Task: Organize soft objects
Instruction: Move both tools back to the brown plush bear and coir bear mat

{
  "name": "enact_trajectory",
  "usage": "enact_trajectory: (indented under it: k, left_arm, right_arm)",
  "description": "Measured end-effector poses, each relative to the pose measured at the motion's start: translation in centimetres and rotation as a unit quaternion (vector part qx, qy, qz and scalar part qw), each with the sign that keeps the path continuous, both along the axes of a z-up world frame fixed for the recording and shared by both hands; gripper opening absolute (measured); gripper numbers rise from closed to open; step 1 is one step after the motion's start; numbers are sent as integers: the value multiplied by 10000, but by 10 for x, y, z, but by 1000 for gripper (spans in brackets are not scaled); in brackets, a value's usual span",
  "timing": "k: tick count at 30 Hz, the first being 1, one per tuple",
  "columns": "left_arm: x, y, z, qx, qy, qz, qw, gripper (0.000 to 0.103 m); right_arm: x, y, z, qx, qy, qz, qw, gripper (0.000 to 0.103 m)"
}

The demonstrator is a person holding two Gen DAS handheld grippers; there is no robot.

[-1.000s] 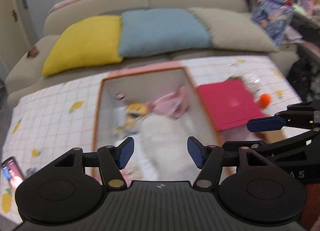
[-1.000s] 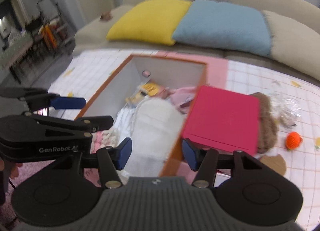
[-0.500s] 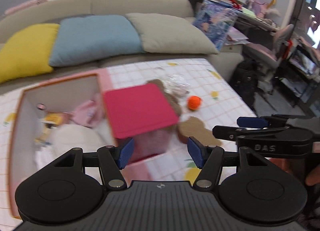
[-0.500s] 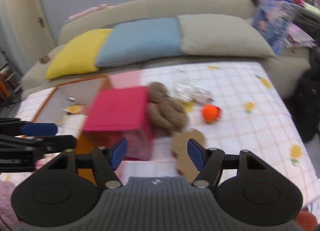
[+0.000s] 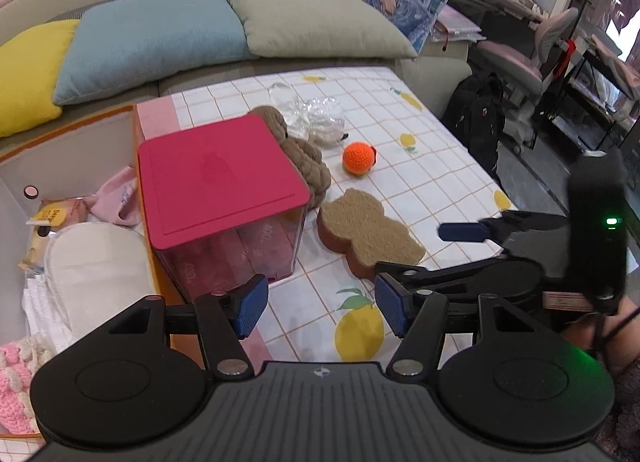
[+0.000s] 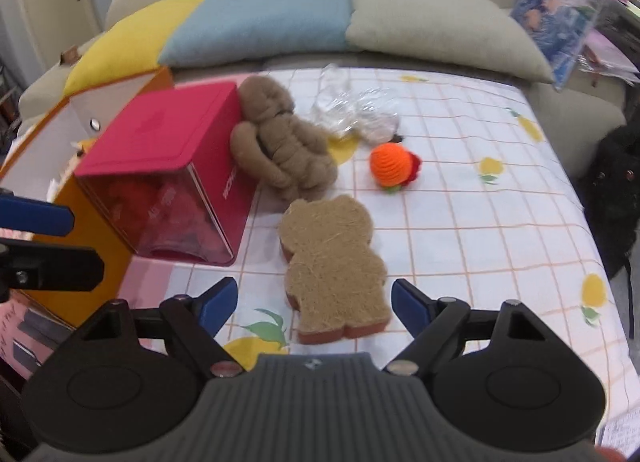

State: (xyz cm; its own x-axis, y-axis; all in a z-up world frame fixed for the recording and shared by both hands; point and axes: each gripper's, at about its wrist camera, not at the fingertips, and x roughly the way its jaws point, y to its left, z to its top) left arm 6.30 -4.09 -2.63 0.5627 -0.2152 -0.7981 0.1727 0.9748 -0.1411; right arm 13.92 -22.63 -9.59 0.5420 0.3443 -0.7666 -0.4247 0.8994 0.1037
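Observation:
A tan bear-shaped sponge (image 6: 334,268) lies flat on the lemon-print cloth, its near end between the fingers of my right gripper (image 6: 313,302). The jaws are opening and the pads do not press on it. My left gripper (image 5: 320,308) hovers open and empty over the cloth, in front of the pink-lidded clear box (image 5: 218,189). Seen from there, the right gripper (image 5: 428,252) sits at the sponge's (image 5: 370,236) near right edge. A brown plush (image 6: 280,145) leans against the box, and an orange crochet ball (image 6: 390,165) rests beyond the sponge.
An orange cardboard box (image 5: 80,133) at the left holds a white slipper (image 5: 96,270), pink cloth and a pink knit piece (image 5: 16,386). Crumpled clear plastic (image 5: 320,121) lies behind the plush. Behind the cloth stands a sofa with cushions (image 5: 152,37). A backpack and chairs stand off the right edge.
Both views have swung right from the orange box to the toys on the cloth and come lower. The right jaws have spread wider. The sponge now lies between the right fingers.

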Motion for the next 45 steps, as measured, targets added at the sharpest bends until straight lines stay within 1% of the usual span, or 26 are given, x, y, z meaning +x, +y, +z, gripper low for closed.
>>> enact_trajectory:
  k: [1, 2, 8, 10, 11, 12, 14, 17, 18, 20, 21, 23, 24, 25, 26, 27, 29, 30, 32, 34, 36, 38, 39, 41, 44, 45]
  left_arm:
    - [0, -1, -1, 16, 27, -2, 10000, 72]
    - [1, -1, -3, 36, 47, -4, 10000, 72]
    - [11, -8, -3, 192, 53, -156, 9997, 72]
    - [13, -12, -2, 305, -4, -297, 9991, 72]
    - [14, -16, 0, 403, -63, -397, 9984, 72]
    - [15, -20, 1, 515, -126, -503, 9973, 72]
    - [18, -27, 3, 752, -249, -723, 9942, 72]
    - [26, -38, 6, 1125, -418, -1036, 9874, 72]
    - [29, -43, 6, 1247, -466, -1193, 9839, 72]
    - [35, -52, 6, 1516, -563, -1522, 9750, 72]
    - [37, -57, 5, 1690, -601, -1668, 9695, 72]
    - [40, -67, 3, 2131, -736, -2006, 9534, 72]
    - [41, -71, 2, 2327, -775, -2154, 9452, 72]
    - [42, -75, 0, 2507, -796, -2294, 9371, 72]
    - [43, -77, -2, 2635, -795, -2407, 9308, 72]
    - [45, -79, -4, 2739, -770, -2504, 9254, 72]
    - [45, -82, -7, 2852, -721, -2674, 9176, 72]
    - [45, -82, -8, 2877, -703, -2730, 9153, 72]
    - [45, -83, -11, 2948, -674, -2827, 9103, 72]
    - [46, -83, -14, 3013, -663, -2912, 9056, 72]
    - [48, -84, -16, 3084, -671, -2993, 9005, 72]
    - [49, -85, -19, 3192, -700, -3114, 8923, 73]
    - [50, -87, -20, 3271, -728, -3194, 8864, 76]
    - [50, -90, -23, 3502, -808, -3411, 8686, 80]
    - [52, -98, -30, 3945, -905, -3822, 8308, 84]
    - [55, -101, -34, 4063, -921, -3918, 8203, 85]
  right_arm:
    - [4, 2, -4, -52, -5, 42, 10000, 88]
    - [7, 4, -8, -107, -18, 51, 9999, 88]
    - [30, 10, -26, -307, -32, 188, 9993, 88]
    - [35, 9, -30, -210, 78, 239, 9995, 78]
    - [37, 8, -32, -150, 139, 233, 9995, 77]
    - [37, 7, -32, -141, 124, 194, 9996, 72]
    - [38, 5, -31, -90, 90, 175, 9998, 70]
    - [40, -1, -30, -43, 19, -12, 10000, 38]
    - [42, -5, -29, -15, 28, -141, 9999, 24]
    - [46, -15, -29, 159, 143, -333, 9992, 8]
    - [48, -20, -29, 278, 228, -402, 9985, 7]
    - [48, -27, -27, 507, 302, -437, 9973, 12]
    - [47, -28, -26, 550, 278, -397, 9973, 25]
    - [44, -26, -25, 566, 253, -279, 9977, 53]
    - [41, -24, -24, 543, 218, -179, 9981, 62]
    - [39, -20, -24, 477, 160, -73, 9987, 68]
    - [36, -10, -25, 378, 173, 226, 9989, 70]
    - [35, -6, -27, 320, 219, 336, 9987, 75]
    - [33, 5, -33, 88, 254, 497, 9984, 81]
    - [30, 13, -37, -180, 171, 617, 9978, 79]
    - [29, 18, -41, -353, 95, 690, 9969, 71]
    - [30, 15, -40, -263, 115, 646, 9975, 70]
    - [32, 11, -39, -138, 154, 580, 9981, 70]
    - [35, -1, -33, 68, 89, 345, 9993, 69]
    - [43, -18, -27, 327, -1, -146, 9994, 69]
    - [45, -22, -27, 328, 2, -311, 9990, 69]
